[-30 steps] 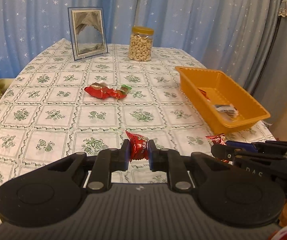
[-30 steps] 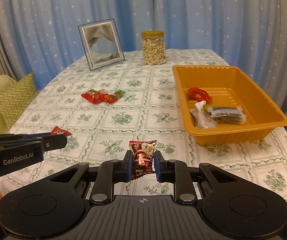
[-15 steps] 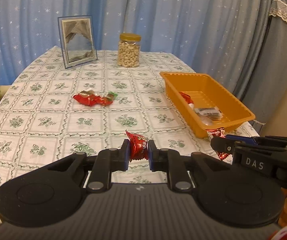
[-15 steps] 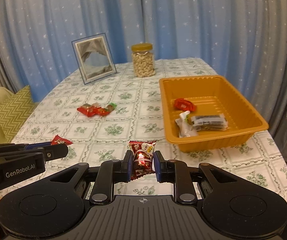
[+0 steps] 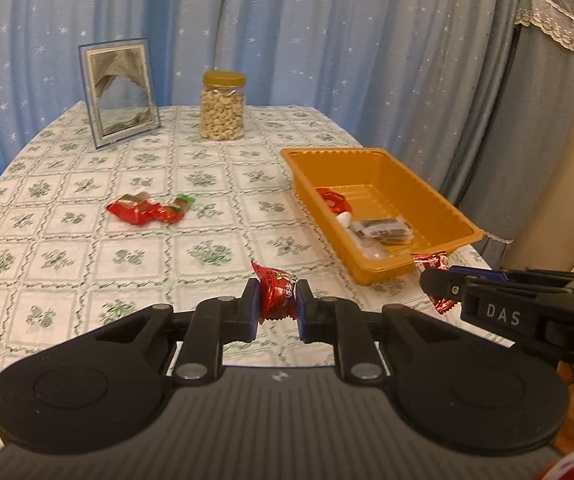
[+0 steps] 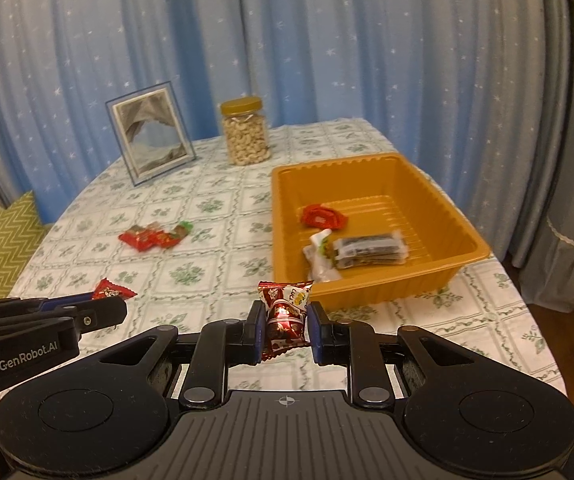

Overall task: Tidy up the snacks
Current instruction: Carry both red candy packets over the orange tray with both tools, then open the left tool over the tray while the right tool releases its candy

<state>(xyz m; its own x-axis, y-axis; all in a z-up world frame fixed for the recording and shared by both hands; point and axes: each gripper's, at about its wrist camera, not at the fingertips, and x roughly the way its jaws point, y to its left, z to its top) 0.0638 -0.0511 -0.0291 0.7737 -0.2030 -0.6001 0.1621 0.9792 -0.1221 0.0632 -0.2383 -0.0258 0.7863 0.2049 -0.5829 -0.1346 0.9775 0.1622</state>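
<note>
- Nearest to you, your left gripper [image 5: 277,307] is clamped on a red candy [image 5: 277,294], pads biting its puffy middle, twisted ends poking out above. It looks light and crinkly, so it likely needs no more squeeze.
- Your right gripper [image 6: 286,327] is closed on a red snack packet [image 6: 285,312] the same way, gripped across the body with the crimped top edge free. The foil looks slick and the filling probably soft; hold the belly, not the flappy seam.
- Both pieces hang over the near edge of the table [image 6: 215,256], short of the orange tray [image 6: 371,288] along the right edge.
- Inside the tray lie a red wrapper [image 6: 323,216], a dark flat packet [image 6: 369,248] and a pale one.
- Mid-table, towards the left edge, a loose cluster of red wrappers [image 5: 145,210] waits, one green-tipped. They look flat and limp, so pinch each across its thickest part.
- At the far edge stand the cashew jar [image 5: 223,106] and picture frame [image 5: 119,90], rigid, apart from the snacks.
</note>
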